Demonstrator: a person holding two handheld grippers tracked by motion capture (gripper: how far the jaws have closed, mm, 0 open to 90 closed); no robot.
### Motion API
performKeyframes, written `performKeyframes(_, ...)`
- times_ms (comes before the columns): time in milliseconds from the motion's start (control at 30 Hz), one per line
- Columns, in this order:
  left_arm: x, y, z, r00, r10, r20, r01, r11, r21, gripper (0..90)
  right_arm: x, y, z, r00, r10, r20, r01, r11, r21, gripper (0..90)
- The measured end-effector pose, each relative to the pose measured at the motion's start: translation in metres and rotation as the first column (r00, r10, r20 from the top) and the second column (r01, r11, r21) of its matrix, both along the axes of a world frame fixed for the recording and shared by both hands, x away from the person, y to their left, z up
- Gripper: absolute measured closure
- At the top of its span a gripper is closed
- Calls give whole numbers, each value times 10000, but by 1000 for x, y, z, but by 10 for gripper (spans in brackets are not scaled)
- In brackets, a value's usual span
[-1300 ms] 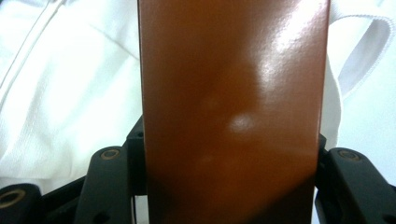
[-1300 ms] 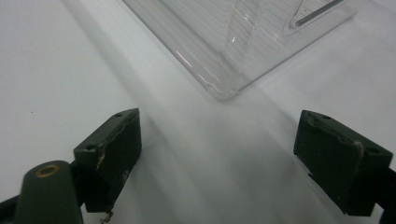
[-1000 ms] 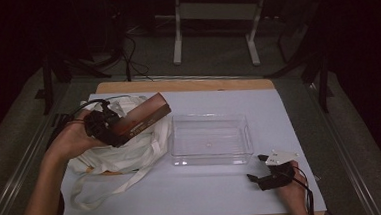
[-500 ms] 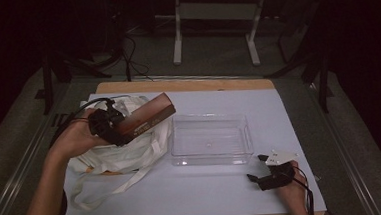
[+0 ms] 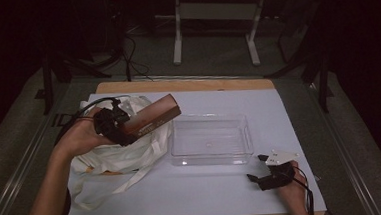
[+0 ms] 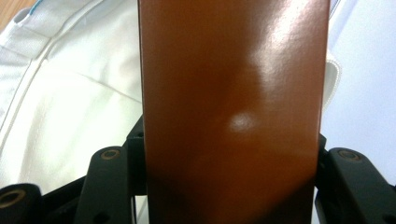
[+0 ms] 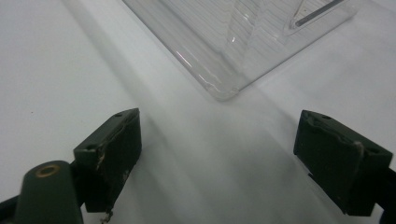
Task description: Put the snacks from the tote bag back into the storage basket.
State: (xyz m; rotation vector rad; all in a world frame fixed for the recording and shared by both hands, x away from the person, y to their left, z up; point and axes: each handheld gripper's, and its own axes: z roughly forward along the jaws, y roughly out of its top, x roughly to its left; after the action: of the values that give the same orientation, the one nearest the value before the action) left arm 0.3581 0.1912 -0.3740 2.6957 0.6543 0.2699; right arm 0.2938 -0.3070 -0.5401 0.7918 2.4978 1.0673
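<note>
Left tongs (image 5: 122, 127) clamp a glossy brown, seemingly box-shaped pack (image 5: 151, 118).

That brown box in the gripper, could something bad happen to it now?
Maybe. The left gripper pinches the brown box at one end only, so the long free end might tip or slip out. It hangs over the white bag, not the clear tray, so it could fall short of the tray.
</note>
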Motion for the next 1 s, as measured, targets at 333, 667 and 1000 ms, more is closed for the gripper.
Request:
performKeyframes(333, 1, -8, 0, 9996, -286, -76, 287, 9996, 63, 438, 0, 0, 0, 10000, 10, 9, -10, 10000, -5, 152)
performKeyframes(667, 2, -17, 1, 9986, -511, -99, 512, 9987, 62, 438, 0, 0, 0, 10000, 14, 12, -14, 10000, -2, 152)
performKeyframes(1000, 3, -27, 0, 9971, -750, -128, 751, 9971, 75, 438, 0, 0, 0, 10000, 21, 10, -21, 10000, -7, 152)
